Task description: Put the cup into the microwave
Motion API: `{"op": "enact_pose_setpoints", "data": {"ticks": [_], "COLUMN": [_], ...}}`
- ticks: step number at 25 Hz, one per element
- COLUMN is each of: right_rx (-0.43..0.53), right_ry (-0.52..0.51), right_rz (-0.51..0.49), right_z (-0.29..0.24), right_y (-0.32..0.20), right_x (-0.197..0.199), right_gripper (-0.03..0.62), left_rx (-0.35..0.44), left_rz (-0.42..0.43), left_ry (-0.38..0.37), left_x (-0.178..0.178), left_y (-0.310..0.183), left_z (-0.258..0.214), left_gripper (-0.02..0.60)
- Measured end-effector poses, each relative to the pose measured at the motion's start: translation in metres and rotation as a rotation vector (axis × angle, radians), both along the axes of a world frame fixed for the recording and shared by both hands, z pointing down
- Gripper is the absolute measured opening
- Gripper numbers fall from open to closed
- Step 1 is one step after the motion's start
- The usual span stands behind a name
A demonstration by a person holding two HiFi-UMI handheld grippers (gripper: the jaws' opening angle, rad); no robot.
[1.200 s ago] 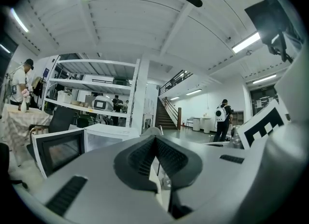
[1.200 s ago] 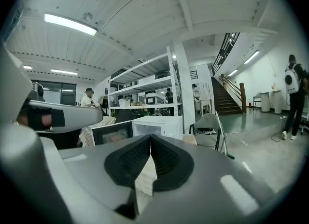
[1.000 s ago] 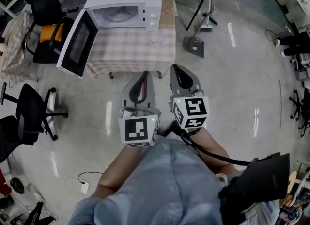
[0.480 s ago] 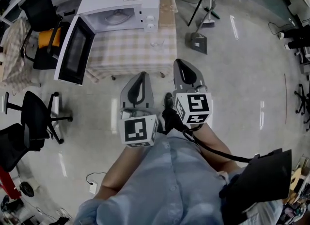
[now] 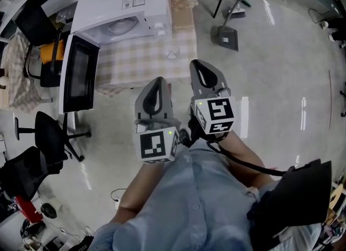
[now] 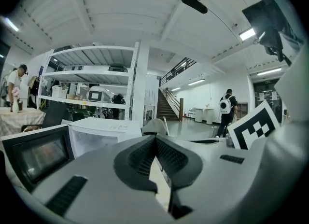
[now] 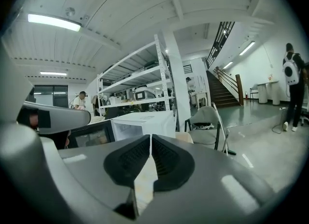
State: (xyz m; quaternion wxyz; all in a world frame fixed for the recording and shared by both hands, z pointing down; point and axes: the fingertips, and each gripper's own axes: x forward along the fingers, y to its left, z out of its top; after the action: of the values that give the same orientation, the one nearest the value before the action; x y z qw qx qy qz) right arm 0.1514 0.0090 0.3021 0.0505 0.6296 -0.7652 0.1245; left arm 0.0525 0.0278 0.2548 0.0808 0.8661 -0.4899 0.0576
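Left of the microwave [image 5: 121, 9], a black office chair [image 5: 47, 136] stands on the glossy floor, and the oven's door [image 5: 80, 74] is swung wide open toward that side, showing its dark window. The white microwave sits on a table [image 5: 135, 66] covered with a pale checked cloth. The cup [image 5: 172, 55] is a small, clear, colourless glass, faint against the checks. It stands on the cloth just in front of the microwave's right end, below the knob panel, outside the cavity and apparently upright. On the near side of the table from the microwave, the left gripper [image 5: 155, 85] points toward the oven. In the left gripper view its dark ribbed pads meet at the tips with nothing between them, and the microwave lies ahead on the left. Just right of it, the right gripper [image 5: 199, 70] is held alongside, its jaws likewise pressed together and empty in the right gripper view. Neither gripper touches the cup. Right of the microwave, a grey stand [image 5: 227, 38] rests on the floor, well apart from the table.
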Motion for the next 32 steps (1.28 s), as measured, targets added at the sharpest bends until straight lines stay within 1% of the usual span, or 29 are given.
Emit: {"op": "enact_pose_setpoints", "data": {"ticks": [4, 7, 12, 18, 26, 27, 31, 32], "right_rx": [-0.014, -0.018, -0.020, -0.026, -0.021, -0.024, -0.044, -0.051], "right_ry": [-0.027, -0.042, -0.041, -0.028, 0.000, 0.003, 0.008, 0.011], "right_rz": [-0.040, -0.088, -0.164, -0.223, -0.249, -0.249, -0.270, -0.277], "right_z": [0.008, 0.012, 0.015, 0.024, 0.057, 0.063, 0.090, 0.098], "right_y": [-0.028, -0.044, -0.063, -0.076, -0.093, -0.095, -0.101, -0.104], "right_x": [0.006, 0.006, 0.003, -0.005, -0.019, -0.022, -0.034, -0.038], "right_gripper": [0.014, 0.015, 0.023, 0.032, 0.049, 0.061, 0.246, 0.268], "left_rx": [-0.004, -0.008, -0.004, -0.009, 0.009, 0.006, 0.002, 0.004], "left_rz": [-0.015, -0.032, -0.062, -0.095, -0.119, -0.118, -0.119, -0.120], "left_ry": [-0.017, -0.030, -0.027, -0.006, 0.035, 0.039, 0.058, 0.063], "left_x": [0.017, 0.026, 0.035, 0.033, 0.017, 0.014, 0.003, 0.000], "left_y": [-0.027, -0.043, -0.059, -0.072, -0.090, -0.092, -0.105, -0.109], "left_z": [0.005, 0.006, 0.001, 0.008, 0.034, 0.038, 0.051, 0.054], "left_gripper": [0.000, 0.000, 0.000, 0.000, 0.000, 0.000, 0.000, 0.000]}}
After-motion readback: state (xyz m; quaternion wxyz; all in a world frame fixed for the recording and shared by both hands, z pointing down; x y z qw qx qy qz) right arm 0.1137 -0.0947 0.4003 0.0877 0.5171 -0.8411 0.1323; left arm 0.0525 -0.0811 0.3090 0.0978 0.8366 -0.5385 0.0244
